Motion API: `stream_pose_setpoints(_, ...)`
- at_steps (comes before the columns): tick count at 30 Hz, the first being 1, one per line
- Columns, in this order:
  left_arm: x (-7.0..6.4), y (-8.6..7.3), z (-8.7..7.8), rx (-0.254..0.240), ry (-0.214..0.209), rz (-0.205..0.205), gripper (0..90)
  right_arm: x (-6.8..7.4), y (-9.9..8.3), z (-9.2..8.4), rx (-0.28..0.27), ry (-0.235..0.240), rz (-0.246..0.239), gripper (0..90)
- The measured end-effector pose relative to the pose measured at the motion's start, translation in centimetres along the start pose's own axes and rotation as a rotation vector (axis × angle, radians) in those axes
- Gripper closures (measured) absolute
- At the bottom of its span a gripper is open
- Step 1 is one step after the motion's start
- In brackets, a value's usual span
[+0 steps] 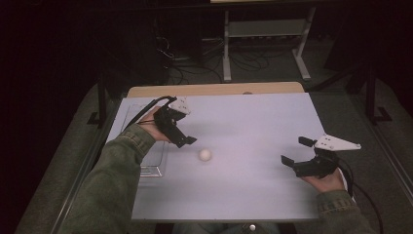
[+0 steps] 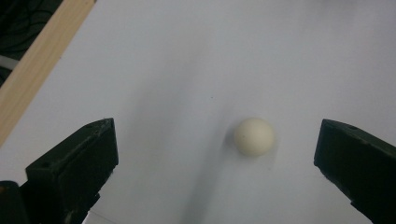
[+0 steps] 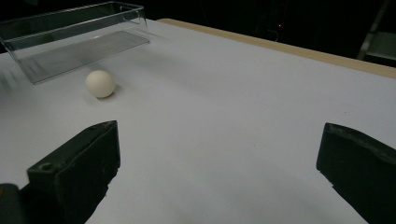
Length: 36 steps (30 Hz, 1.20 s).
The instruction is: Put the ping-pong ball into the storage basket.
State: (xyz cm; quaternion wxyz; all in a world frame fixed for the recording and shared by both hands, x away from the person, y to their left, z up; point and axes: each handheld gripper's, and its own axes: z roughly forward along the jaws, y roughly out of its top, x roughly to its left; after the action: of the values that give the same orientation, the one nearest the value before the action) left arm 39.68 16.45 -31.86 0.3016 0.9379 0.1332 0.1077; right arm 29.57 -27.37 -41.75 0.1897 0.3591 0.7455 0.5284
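Note:
A small white ball (image 1: 205,155) lies on the white table top (image 1: 253,122), left of centre. My left gripper (image 1: 185,141) hovers just up and left of it, tilted down toward it and open. In the left gripper view the ball (image 2: 253,136) sits between and slightly ahead of the wide-apart jaws, nearer the right one, touching neither. My right gripper (image 1: 295,150) is open at the right side of the table, pointing left. From the right gripper view the ball (image 3: 100,83) is far ahead on the left.
A clear plastic tray (image 1: 152,169) lies at the table's left edge, partly under the left forearm; the tray (image 3: 70,32) is empty and just beyond the ball. A wooden strip (image 1: 214,89) borders the far edge. Cables and a metal frame (image 1: 265,29) stand behind the table.

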Motion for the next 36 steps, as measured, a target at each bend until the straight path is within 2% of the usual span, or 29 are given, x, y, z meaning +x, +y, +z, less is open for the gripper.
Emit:
stream_pose_setpoints(18,-0.3,0.1,1.7,0.043,-0.038,0.024,0.0,0.0,0.0,-0.2,-0.005,0.0,0.002,0.0)
stream_pose_setpoints(36,-0.8,0.0,3.0,0.082,-0.049,0.056,0.0,0.0,0.0,-0.2,-0.007,0.0,0.003,0.0)
